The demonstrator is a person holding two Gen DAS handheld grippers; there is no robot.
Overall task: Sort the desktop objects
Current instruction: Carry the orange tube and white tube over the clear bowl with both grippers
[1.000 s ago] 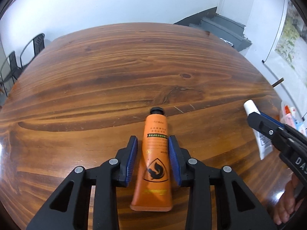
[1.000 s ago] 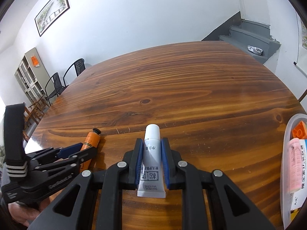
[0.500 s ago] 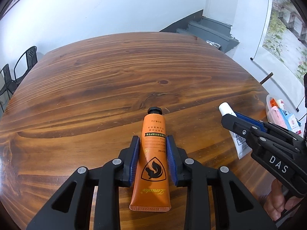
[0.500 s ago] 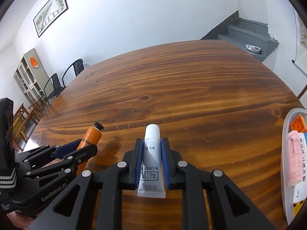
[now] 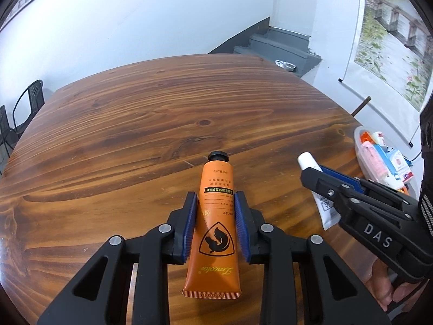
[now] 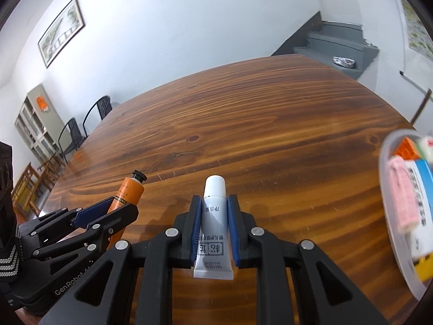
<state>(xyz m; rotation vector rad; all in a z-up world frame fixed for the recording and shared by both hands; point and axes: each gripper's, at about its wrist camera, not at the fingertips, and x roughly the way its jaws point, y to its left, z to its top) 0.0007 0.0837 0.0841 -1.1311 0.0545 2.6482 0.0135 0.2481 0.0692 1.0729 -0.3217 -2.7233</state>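
My left gripper (image 5: 215, 199) is shut on an orange tube (image 5: 215, 233) with a black cap, held above the wooden table (image 5: 135, 124), cap pointing away. My right gripper (image 6: 214, 201) is shut on a white tube (image 6: 213, 227), white cap forward. In the left wrist view the right gripper (image 5: 311, 172) and its white tube (image 5: 326, 208) sit at the right. The right wrist view shows the left gripper (image 6: 119, 207) with the orange tube (image 6: 128, 193) at the lower left. A clear plastic bin (image 6: 384, 189) with sorted items lies at the right.
The bin (image 5: 358, 135) holds a pink item (image 6: 403, 192), an orange block (image 6: 406, 147) and boxes. A hand (image 5: 383, 289) grips the right tool. Chairs (image 6: 81, 127) and a cabinet (image 6: 35, 127) stand past the table's far left; grey stairs (image 5: 278, 46) rise behind it.
Both grippers have carried their tubes rightwards across the table toward the bin, which now shows larger. The left gripper's pads have drawn in onto the orange tube and lifted it.
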